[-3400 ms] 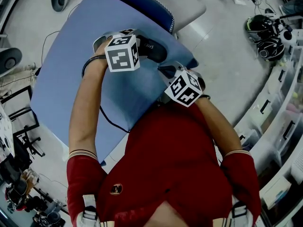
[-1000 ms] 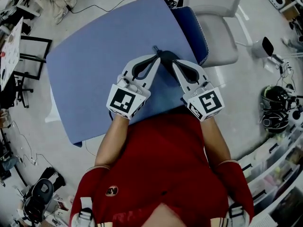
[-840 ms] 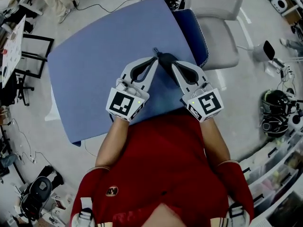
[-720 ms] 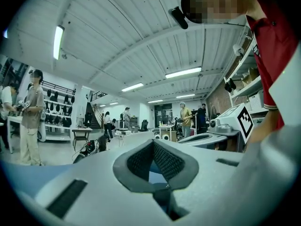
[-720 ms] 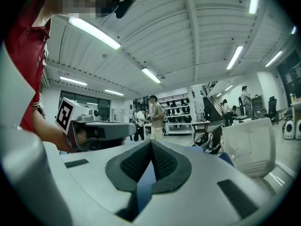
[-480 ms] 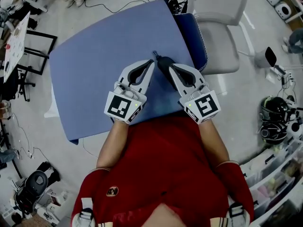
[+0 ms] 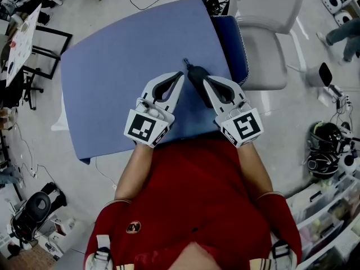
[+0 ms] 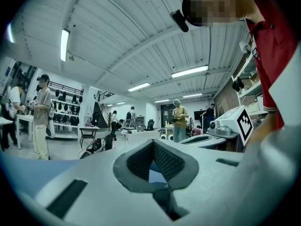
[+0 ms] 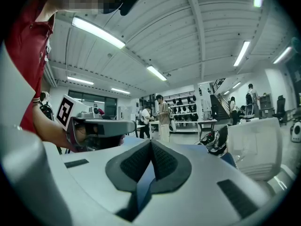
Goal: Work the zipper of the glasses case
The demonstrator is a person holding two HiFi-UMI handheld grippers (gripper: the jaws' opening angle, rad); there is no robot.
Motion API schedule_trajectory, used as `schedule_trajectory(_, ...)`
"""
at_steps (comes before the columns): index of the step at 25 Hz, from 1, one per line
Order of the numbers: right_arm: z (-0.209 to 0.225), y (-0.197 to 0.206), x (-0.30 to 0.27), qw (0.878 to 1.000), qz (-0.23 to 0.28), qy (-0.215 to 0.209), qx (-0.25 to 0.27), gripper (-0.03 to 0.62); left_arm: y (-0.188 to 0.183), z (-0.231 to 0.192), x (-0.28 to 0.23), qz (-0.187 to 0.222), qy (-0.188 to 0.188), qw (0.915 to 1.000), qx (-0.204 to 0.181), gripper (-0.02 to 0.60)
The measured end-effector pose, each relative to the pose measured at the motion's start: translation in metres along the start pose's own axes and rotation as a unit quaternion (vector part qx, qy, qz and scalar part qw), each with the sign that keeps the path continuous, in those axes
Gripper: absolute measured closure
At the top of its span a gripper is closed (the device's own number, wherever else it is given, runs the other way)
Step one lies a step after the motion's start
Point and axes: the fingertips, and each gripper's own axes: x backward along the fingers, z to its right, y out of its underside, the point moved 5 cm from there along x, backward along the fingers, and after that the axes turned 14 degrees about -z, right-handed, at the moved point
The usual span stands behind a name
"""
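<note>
A black glasses case (image 7: 196,75) lies on the blue table (image 7: 112,66), with a thin dark tab (image 7: 185,63) sticking out at its far end. My left gripper (image 7: 181,75) rests low on the table, its tip against the case's left side, jaws shut. My right gripper (image 7: 205,81) comes in from the other side with its tip at the case's right edge, also shut. In the left gripper view the left gripper's (image 8: 153,142) pads meet with nothing between them. The right gripper view shows the same for the right gripper (image 9: 150,142). Neither gripper view shows the case.
A grey chair (image 7: 264,16) stands past the table's far right corner, with a dark blue padded item (image 7: 230,38) against the table edge. Cables and gear lie on the floor around. People stand far off in the room (image 8: 180,121).
Earlier both grippers were raised close to the camera. Over the last second they have stayed low on either side of the case; only the head view has drifted slightly.
</note>
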Motion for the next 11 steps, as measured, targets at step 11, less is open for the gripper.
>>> schedule_trajectory(11, 0.012, 0.006, -0.001, 1.000, -0.011, -0.008, -0.001, 0.597, 0.002, 0.003, -0.004, -0.004, -0.006, 1.0000, 0.003, 0.574)
